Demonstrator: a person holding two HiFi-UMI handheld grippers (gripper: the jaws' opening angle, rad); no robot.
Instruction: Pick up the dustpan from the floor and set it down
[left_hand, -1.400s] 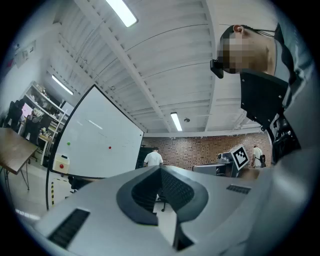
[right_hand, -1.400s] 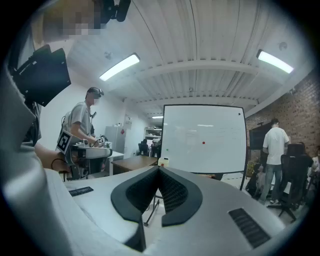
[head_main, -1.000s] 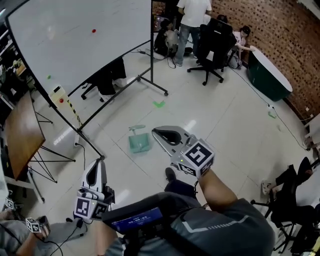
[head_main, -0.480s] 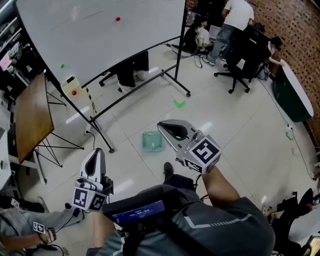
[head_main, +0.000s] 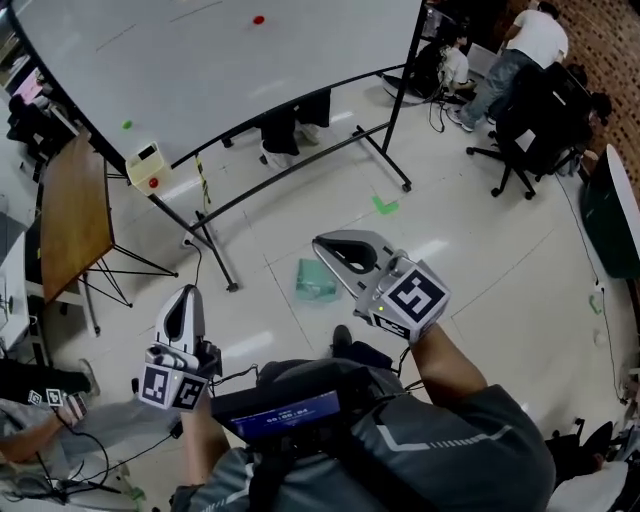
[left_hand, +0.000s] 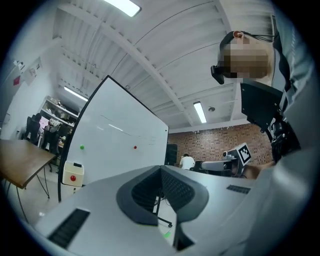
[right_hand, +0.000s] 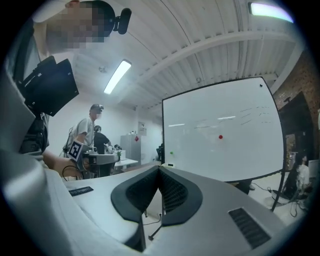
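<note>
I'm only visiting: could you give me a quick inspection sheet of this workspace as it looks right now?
Surface: pale, glossy tiled floor.
Job's things: green dustpan lies on the floor, untouched, ahead of both tools.
Clutter: green mark on the floor.
Grippers: left tool and right tool both shut, nothing between the jaws.
Cables: thin cable by the whiteboard's foot.
Surroundings: whiteboard, wooden table, office chair, people beyond it.

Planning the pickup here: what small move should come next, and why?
Probably tip the right tool down toward the dustpan and open it: the dustpan lies untouched on the floor, while that tool is shut, empty and pointing level above it.
</note>
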